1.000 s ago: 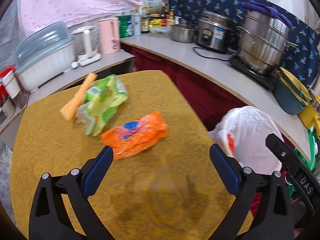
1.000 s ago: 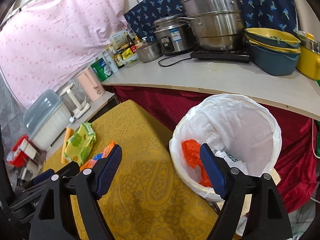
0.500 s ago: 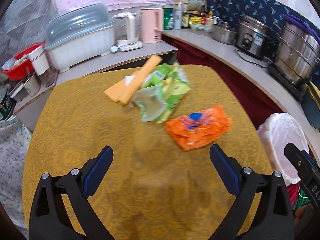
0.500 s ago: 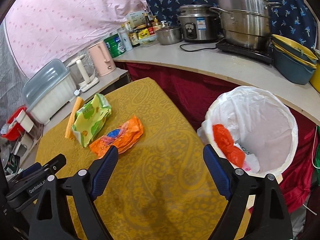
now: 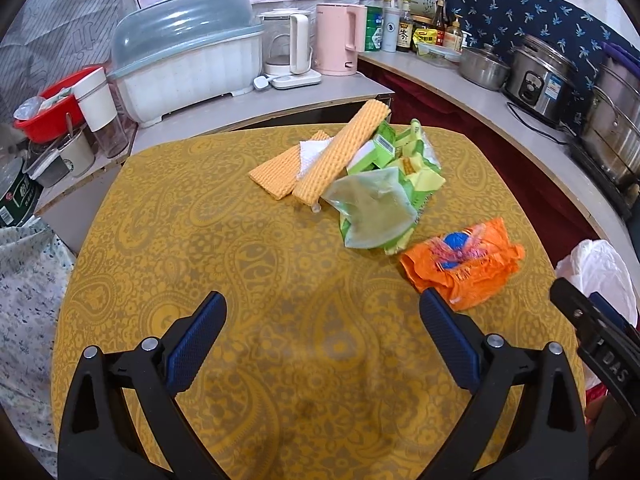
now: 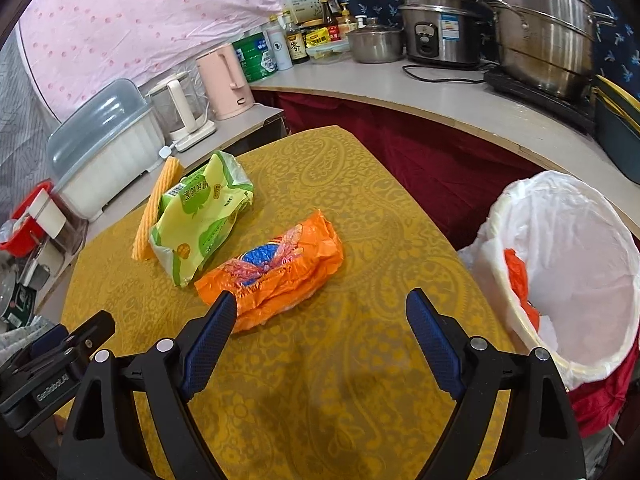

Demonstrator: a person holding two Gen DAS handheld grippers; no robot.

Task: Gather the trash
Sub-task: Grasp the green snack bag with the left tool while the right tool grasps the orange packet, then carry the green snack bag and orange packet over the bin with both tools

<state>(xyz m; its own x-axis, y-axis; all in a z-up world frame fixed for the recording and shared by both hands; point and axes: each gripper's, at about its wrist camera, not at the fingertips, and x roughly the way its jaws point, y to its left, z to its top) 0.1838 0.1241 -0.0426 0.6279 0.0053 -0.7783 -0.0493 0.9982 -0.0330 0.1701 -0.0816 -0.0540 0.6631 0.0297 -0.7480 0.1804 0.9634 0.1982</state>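
Orange wrapper [image 6: 276, 276] lies on the yellow tablecloth [image 6: 340, 380], just ahead of my right gripper [image 6: 320, 320]; jaws spread wide, nothing between. Green wrapper [image 6: 200, 216] sits beyond it, touching. My left gripper [image 5: 320, 324] also spread, empty. White-lined bin [image 6: 580, 280] stands beside the table's right edge.

A yellow paisley-clothed table [image 5: 200, 240] bears an orange wrapper [image 5: 464, 264], a green wrapper [image 5: 380, 200] and a folded yellow cloth [image 5: 340, 152].

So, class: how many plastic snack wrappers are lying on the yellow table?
2: an orange wrapper nearest the grippers, and a green wrapper behind it, leaning against the yellow cloths. More may be hidden underneath.
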